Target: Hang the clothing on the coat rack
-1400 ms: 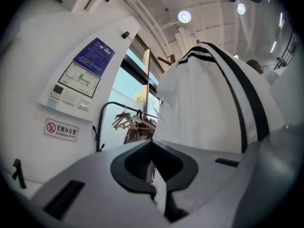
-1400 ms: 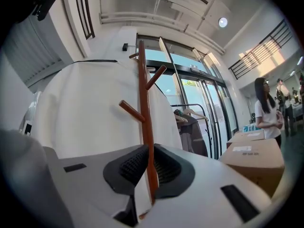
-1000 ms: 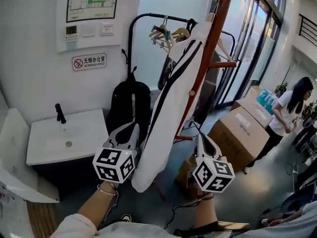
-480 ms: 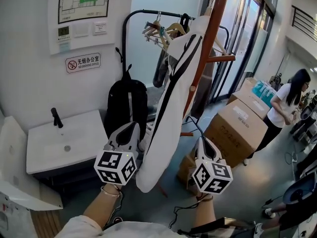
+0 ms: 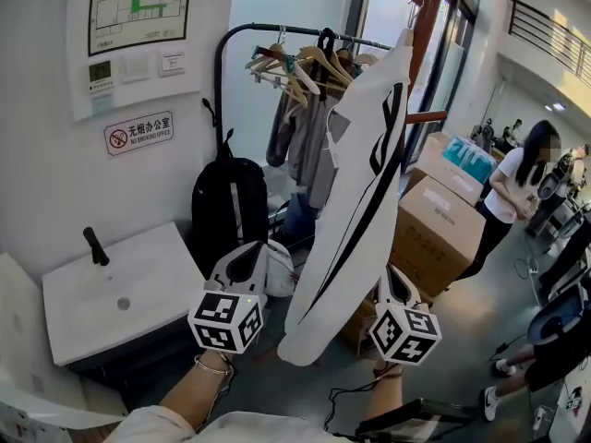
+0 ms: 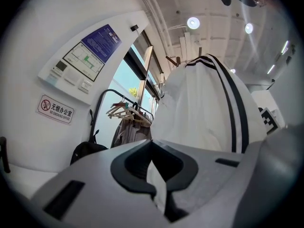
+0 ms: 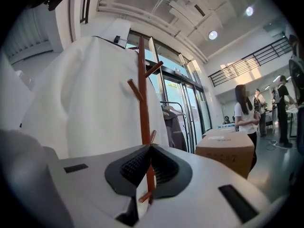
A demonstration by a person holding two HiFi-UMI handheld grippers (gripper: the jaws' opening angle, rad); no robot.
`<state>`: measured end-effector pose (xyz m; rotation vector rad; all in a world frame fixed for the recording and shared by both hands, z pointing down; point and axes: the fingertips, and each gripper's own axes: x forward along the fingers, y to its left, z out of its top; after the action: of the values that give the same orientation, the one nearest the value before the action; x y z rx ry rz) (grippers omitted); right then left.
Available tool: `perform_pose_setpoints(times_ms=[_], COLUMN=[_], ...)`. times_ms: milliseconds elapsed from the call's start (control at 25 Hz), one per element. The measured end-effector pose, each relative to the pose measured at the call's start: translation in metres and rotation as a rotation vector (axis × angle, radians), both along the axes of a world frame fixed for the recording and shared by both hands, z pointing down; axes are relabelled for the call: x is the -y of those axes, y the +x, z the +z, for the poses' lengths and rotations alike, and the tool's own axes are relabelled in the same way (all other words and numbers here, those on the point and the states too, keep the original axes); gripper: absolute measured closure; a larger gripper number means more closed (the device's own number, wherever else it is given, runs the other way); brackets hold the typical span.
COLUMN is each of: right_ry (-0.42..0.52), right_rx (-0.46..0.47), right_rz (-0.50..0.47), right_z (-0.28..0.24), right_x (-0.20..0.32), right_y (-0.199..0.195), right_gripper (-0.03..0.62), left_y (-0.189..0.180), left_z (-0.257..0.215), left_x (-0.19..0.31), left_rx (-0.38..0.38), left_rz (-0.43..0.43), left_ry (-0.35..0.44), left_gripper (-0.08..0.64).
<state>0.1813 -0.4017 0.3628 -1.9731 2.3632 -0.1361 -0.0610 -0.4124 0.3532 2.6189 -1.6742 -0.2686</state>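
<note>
— Where's the jacket [image 5: 355,201]?
— Smooth, white and black-striped, it hangs limp high on the reddish wooden coat rack [image 5: 427,26].
— The grippers?
— The left hand-held gripper [image 5: 251,252] and right hand-held gripper [image 5: 393,277] are closed on nothing, beside its hem.

Hanging white garment [image 5: 355,192] fills the centre. Backpack [image 5: 226,212] and sink [image 5: 120,289] block the left, cardboard box [image 5: 441,231] the right. Near-right floor [image 5: 471,340] lies open.
</note>
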Motion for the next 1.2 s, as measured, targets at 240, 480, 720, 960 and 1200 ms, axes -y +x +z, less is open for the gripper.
perform_pose_setpoints(times_ms=[240, 480, 720, 960, 1200], right_ry=[0.013, 0.019, 0.011, 0.001, -0.006], right_rx=[0.007, -0.006, -0.042, -0.061, -0.058], right_rz=[0.092, 0.140, 0.092, 0.055, 0.035], right_z=[-0.002, -0.003, -0.002, 0.003, 0.007], right_x=[-0.013, -0.023, -0.027, -0.025, -0.025], right_y=[0.009, 0.016, 0.013, 0.007, 0.007], right_gripper=[0.568, 0.569, 0.569, 0.569, 0.570], left_y=[0.003, 0.018, 0.026, 0.023, 0.022], left_z=[0.006, -0.005, -0.003, 0.002, 0.006], left_x=[0.007, 0.005, 0.001, -0.003, -0.005], left_rx=[-0.034, -0.052, -0.058, -0.057, -0.060], left_rz=[0.074, 0.122, 0.101, 0.072, 0.055], left_ry=[-0.020, 0.000, -0.001, -0.014, -0.025], left_gripper=[0.552, 0.552, 0.552, 0.552, 0.552])
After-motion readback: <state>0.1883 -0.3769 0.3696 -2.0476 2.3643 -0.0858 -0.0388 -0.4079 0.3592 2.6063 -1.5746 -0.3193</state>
